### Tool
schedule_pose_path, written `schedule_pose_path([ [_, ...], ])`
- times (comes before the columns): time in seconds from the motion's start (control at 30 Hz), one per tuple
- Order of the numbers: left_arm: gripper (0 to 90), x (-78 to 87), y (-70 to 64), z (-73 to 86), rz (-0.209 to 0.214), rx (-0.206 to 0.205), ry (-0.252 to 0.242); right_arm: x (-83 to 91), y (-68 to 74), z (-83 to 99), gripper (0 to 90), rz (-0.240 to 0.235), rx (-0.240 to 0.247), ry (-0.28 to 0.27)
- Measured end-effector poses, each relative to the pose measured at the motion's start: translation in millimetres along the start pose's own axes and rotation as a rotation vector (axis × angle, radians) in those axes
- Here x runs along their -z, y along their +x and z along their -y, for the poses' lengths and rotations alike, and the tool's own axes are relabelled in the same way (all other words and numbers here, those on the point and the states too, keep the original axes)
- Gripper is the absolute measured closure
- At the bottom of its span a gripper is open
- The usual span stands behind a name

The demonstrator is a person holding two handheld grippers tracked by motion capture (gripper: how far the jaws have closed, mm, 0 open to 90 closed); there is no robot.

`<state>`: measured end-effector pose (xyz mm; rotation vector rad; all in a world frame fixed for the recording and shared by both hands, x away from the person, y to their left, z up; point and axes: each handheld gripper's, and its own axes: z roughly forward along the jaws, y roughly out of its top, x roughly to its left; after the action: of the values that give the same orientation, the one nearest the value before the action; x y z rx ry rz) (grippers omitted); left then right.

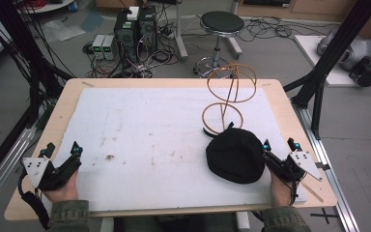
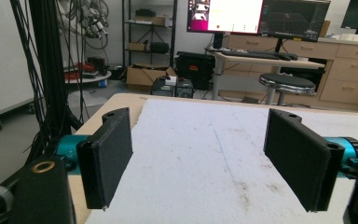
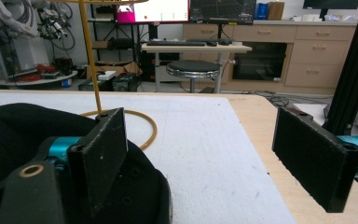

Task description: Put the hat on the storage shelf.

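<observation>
A black knit hat (image 1: 235,154) lies on the white sheet (image 1: 164,140) at the right front. Behind it stands a yellow wire hat stand (image 1: 230,92) with a ring base and a rounded top. My right gripper (image 1: 280,144) is open just right of the hat, and its left jaw hangs over the hat's edge (image 3: 135,186). The stand's ring base (image 3: 144,123) and its upright rod show in the right gripper view. At the table's front left, my left gripper (image 1: 62,150) is open over bare sheet (image 2: 200,158) with nothing between its jaws.
The wooden table (image 1: 290,111) ends close to the right gripper. A black frame post (image 1: 319,92) stands off the right edge and black cables (image 1: 14,63) hang at the left. A stool (image 1: 221,29) and computer boxes (image 1: 135,29) are on the floor behind.
</observation>
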<state>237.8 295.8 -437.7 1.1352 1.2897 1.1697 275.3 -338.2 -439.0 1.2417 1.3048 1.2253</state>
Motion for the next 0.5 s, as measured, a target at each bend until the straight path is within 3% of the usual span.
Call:
schedule_pose_path([
  [0.5,23.9,-0.8,0.5,0.1,0.002,0.002,0.004,0.0,-0.4,0.2,17.3,-0.003,-0.019,0.001],
])
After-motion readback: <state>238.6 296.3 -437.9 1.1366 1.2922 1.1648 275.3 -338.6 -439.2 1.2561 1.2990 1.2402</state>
